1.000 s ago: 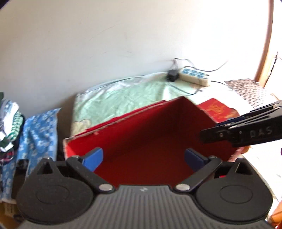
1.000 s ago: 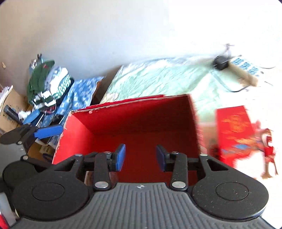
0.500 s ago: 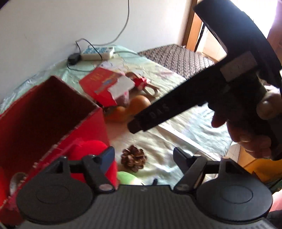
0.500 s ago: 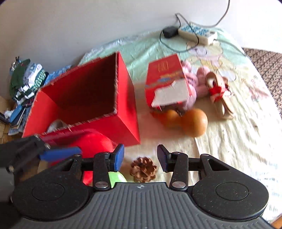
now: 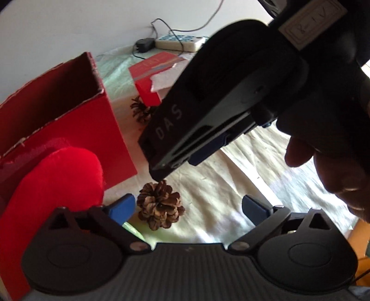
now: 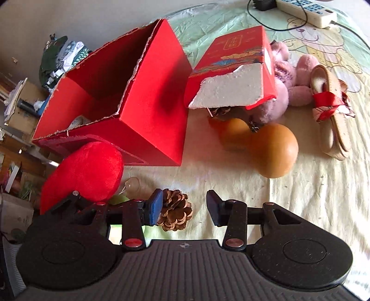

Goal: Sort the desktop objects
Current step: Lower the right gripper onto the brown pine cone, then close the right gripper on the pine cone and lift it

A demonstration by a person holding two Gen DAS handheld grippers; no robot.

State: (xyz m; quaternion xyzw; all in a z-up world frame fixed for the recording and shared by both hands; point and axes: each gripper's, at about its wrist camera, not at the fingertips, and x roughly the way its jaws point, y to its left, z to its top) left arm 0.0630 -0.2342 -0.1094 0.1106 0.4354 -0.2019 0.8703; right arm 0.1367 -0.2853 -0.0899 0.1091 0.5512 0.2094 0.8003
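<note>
A brown pine cone lies on the pale cloth in front of the open red box. My right gripper hangs over it, half open; the cone sits by the left pad and clear of the right one. In the left wrist view the same pine cone lies between the blue pads of my left gripper, whose jaws are opening and do not touch it. The right gripper, held by a hand, fills the upper right just above the cone. A red plush leans against the box.
A brown gourd, a torn small red box, a pink plush and a sandal lie to the right. A second pine cone sits under the small box. A power strip lies at the back. Clutter is piled left of the surface.
Both views have swung from the inside of the red box down to the cloth in front of it. The pine cone now lies between both pairs of fingers. The left jaws narrowed, then widened.
</note>
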